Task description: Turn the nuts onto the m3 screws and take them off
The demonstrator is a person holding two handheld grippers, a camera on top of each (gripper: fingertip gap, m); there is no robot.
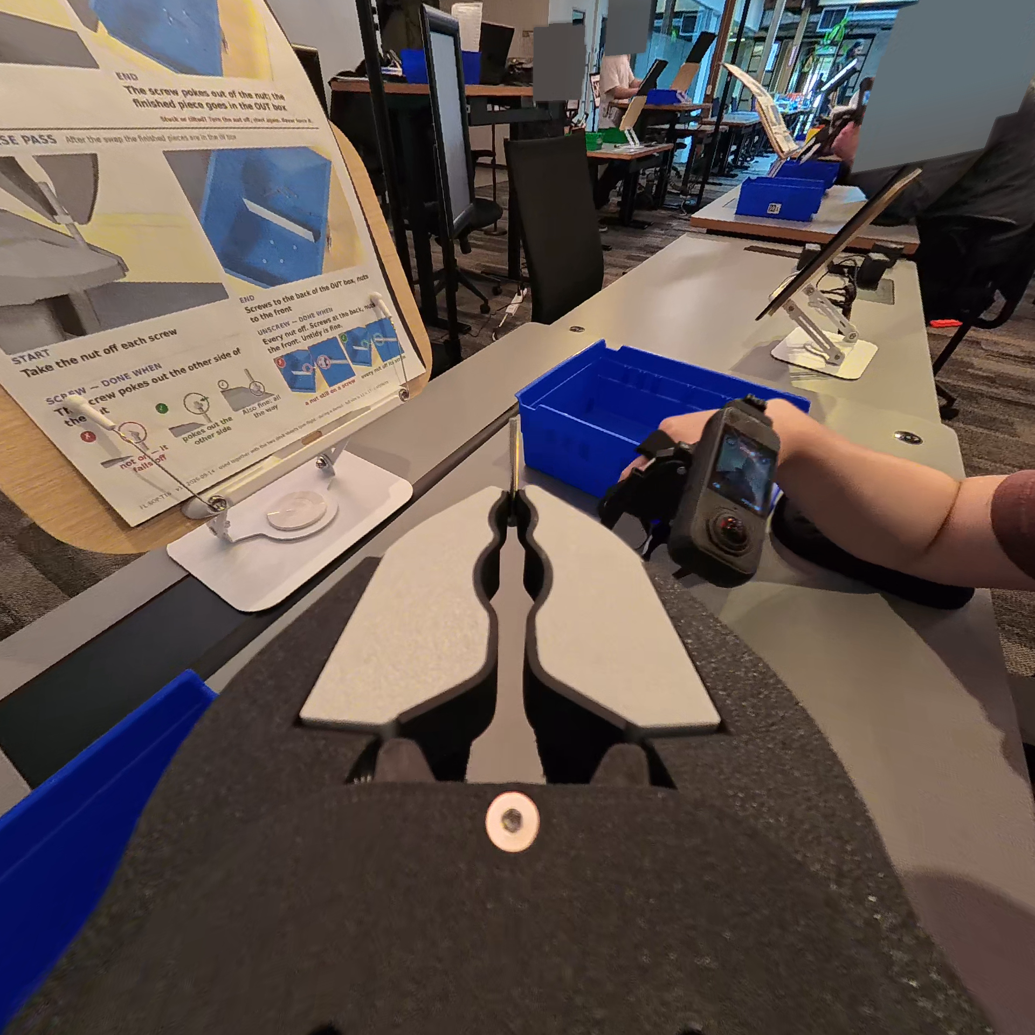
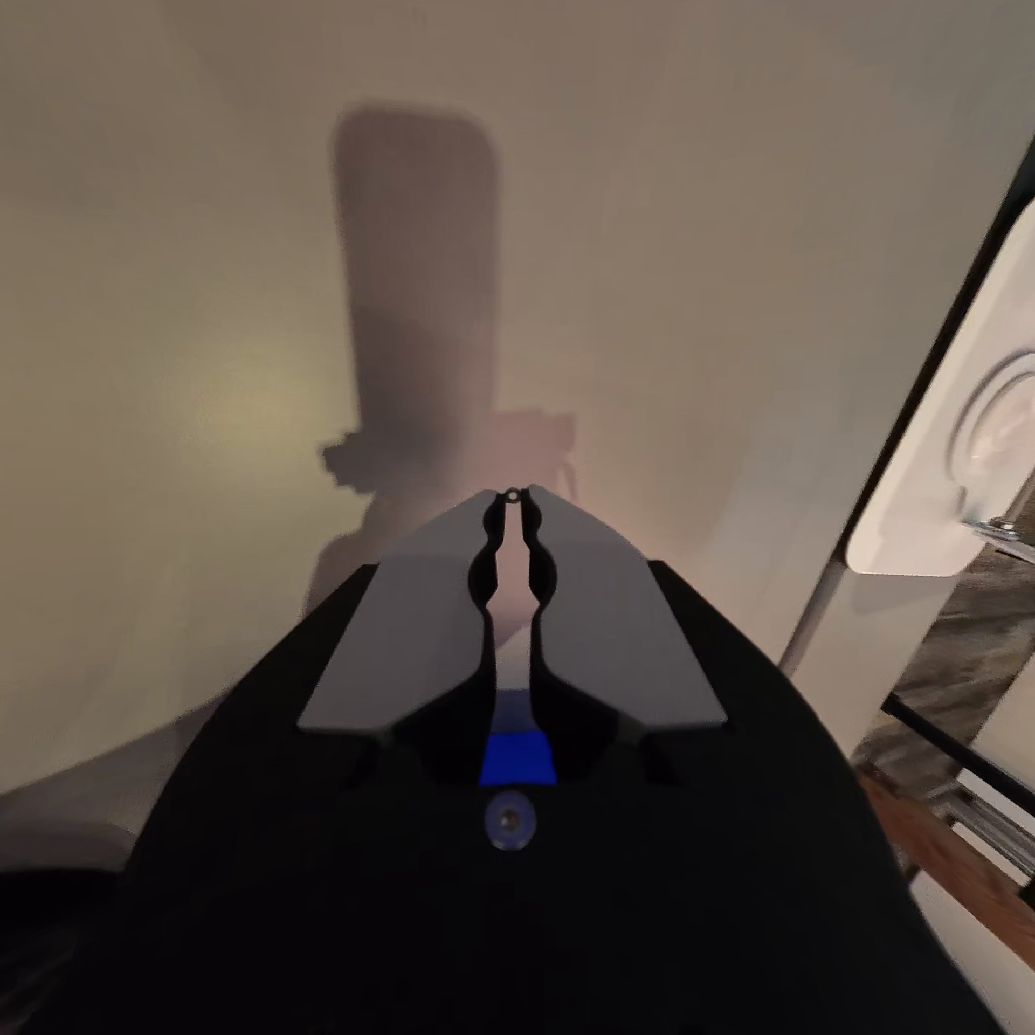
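My left gripper (image 1: 511,495) is shut on a thin metal screw (image 1: 512,456) that sticks out forward past its fingertips, above the grey table. My right gripper (image 2: 513,493) is shut on a small dark nut (image 2: 513,493) pinched at its very tips, pointing down at the table top. In the left wrist view the right gripper's body with its camera (image 1: 722,493) and the person's forearm (image 1: 873,515) sit to the right, in front of a blue bin (image 1: 644,403). The screw and the nut are apart.
An instruction sheet on a wooden board with a white stand (image 1: 291,532) stands at the left; its base also shows in the right wrist view (image 2: 946,504). Another blue bin's corner (image 1: 84,829) is at the lower left. A tablet stand (image 1: 823,341) is farther right. One gripper's finger ends stand about 25 cm off the other's.
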